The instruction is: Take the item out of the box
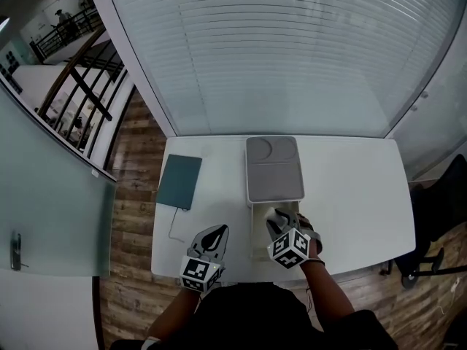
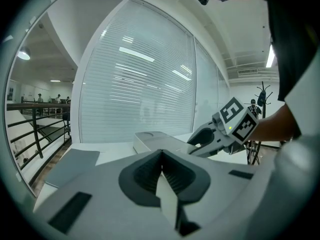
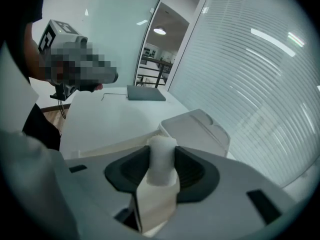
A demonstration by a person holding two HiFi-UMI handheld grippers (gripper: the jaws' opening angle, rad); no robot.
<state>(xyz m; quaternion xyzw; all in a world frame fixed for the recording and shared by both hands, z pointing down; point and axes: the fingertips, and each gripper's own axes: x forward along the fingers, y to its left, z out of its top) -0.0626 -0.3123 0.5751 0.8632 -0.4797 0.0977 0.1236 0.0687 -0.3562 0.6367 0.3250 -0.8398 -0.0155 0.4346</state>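
A pale box (image 1: pixel 256 233) stands open near the table's front edge, its grey lid (image 1: pixel 273 168) laid back flat behind it. My right gripper (image 1: pixel 277 223) hangs over the box. In the right gripper view it (image 3: pixel 162 151) is shut on a white, roll-shaped item (image 3: pixel 162 160), lifted above the box rim (image 3: pixel 112 145); the lid (image 3: pixel 197 129) lies beyond. My left gripper (image 1: pixel 212 239) rests left of the box with its jaws together and nothing between them (image 2: pixel 161 155). From there I see the right gripper (image 2: pixel 207 143) reaching over the box lid (image 2: pixel 150 140).
A teal flat pad (image 1: pixel 180 181) with a thin cable (image 1: pixel 173 227) lies on the white table (image 1: pixel 350 195) left of the lid. A blind-covered glass wall rises behind the table. A dark chair (image 1: pixel 430 217) stands off the right edge. Wooden floor lies to the left.
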